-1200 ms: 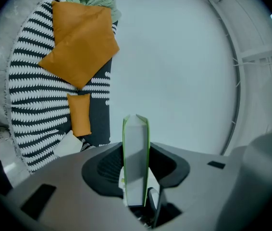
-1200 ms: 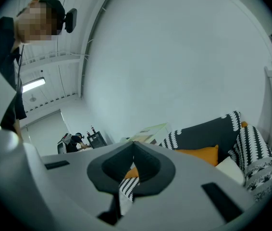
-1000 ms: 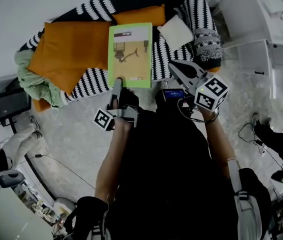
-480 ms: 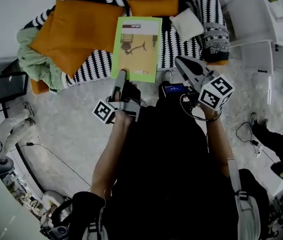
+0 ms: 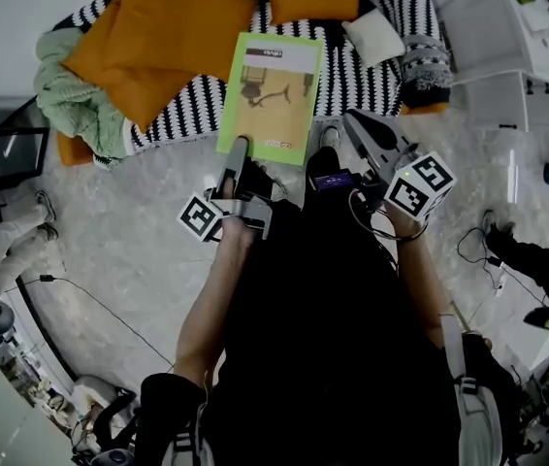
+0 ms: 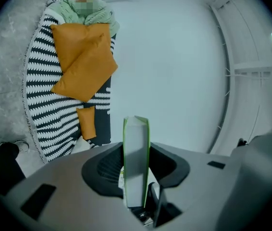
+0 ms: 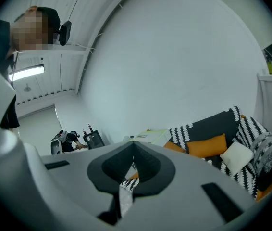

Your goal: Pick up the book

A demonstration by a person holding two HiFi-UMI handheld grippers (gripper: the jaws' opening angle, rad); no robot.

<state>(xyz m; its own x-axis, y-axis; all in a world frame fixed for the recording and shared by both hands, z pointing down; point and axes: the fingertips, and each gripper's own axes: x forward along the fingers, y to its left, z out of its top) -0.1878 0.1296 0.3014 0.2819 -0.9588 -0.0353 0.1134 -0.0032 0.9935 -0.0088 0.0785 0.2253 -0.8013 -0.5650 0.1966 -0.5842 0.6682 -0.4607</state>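
We log the left gripper (image 5: 240, 149) pinching the green book (image 5: 270, 90) by its near short edge. The book's long axis runs away from the jaws toward top-centre over the striped sofa (image 5: 350, 76), and the right gripper (image 5: 352, 121), jaws pressed together and empty, sits just right of it.
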